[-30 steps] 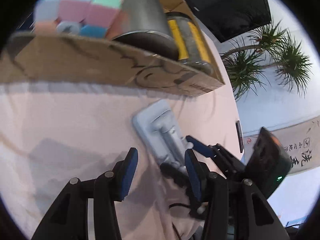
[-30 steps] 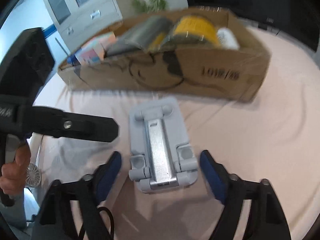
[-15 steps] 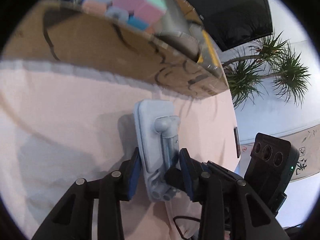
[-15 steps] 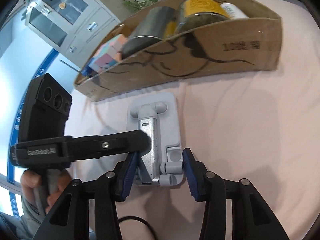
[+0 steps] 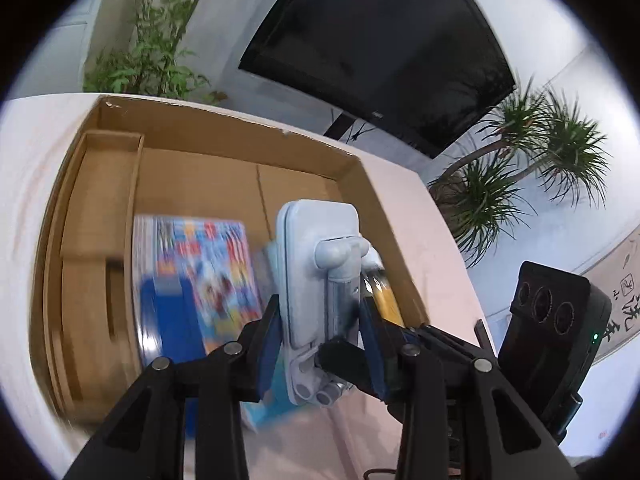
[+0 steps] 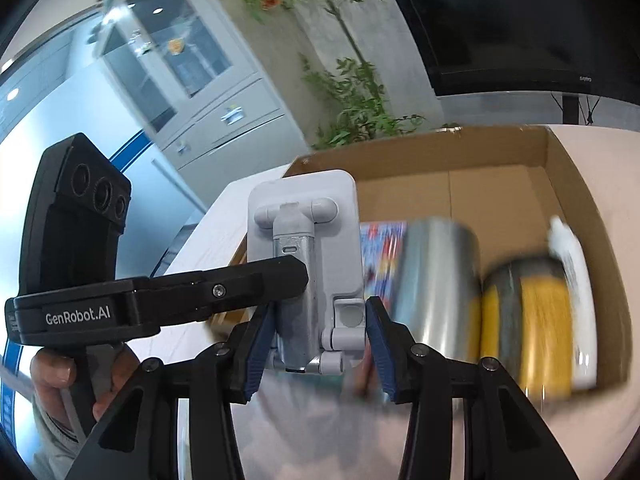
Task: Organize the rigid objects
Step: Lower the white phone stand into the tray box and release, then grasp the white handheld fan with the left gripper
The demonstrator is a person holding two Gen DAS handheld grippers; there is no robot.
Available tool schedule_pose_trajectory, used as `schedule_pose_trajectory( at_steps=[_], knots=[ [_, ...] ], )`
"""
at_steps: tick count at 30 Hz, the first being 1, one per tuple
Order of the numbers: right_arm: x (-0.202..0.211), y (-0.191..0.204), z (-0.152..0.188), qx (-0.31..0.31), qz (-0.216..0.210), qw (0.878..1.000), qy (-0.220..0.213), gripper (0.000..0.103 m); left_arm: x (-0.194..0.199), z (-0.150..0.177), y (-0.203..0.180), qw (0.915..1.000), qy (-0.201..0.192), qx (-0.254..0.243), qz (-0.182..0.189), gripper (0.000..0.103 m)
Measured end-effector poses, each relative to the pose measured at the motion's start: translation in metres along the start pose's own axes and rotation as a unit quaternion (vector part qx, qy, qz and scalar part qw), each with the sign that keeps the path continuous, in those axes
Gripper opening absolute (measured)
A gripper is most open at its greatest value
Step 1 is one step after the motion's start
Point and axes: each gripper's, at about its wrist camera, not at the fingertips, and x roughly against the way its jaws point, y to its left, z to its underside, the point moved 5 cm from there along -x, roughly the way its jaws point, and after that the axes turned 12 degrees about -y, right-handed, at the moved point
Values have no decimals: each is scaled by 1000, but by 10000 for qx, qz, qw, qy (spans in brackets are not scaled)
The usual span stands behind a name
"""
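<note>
Cardboard box (image 5: 352, 168) first — open-topped on the pink table (image 5: 436, 216), it is where we judge the rigid things belong; a colourful book (image 5: 200, 276) lies flat inside, with a steel cup (image 6: 436, 280) and a yellow-labelled jar (image 6: 540, 320) on their sides at its right. Our grey phone stand (image 5: 316, 276) hangs folded over the box's near edge. We carry it two-handed — left gripper (image 5: 320, 344) and right gripper (image 6: 316, 336) each pinch its lower end, so it cannot swing.

Both wrist views look steeply down (very close) into the same cardboard box (image 5: 352, 176)
</note>
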Motion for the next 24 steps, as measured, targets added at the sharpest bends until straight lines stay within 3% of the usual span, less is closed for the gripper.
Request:
schedule_pose_trajectory(
  at_steps=[3,6,12,14,17,20,21,24],
  knots=[
    [-41,-12,-14,-256,116,9989,368,44,-23,-19,35,9987,368,360,30,36],
    [-82,-19,-16,-369,324,9965,675,44,-41,-17,59,9954,605,737,123,36],
    [-104,-22,0,-281,452,9940,960,45,-61,3,78,9906,1069,847,39,39],
    [-100,-19,1,-199,463,9946,909,52,-59,5,78,9903,1106,828,-152,42],
    [-71,-12,2,198,620,9964,543,60,-39,1,66,9946,824,498,-387,49],
    [-23,-3,4,704,730,9948,-35,85,4,1,46,9974,311,14,-647,55],
    [-3,-2,10,886,742,9931,-204,98,24,3,40,9968,91,-148,-786,58],
    [34,5,38,1365,699,9870,-489,103,93,19,23,9859,-580,-695,-1406,64]
  ],
)
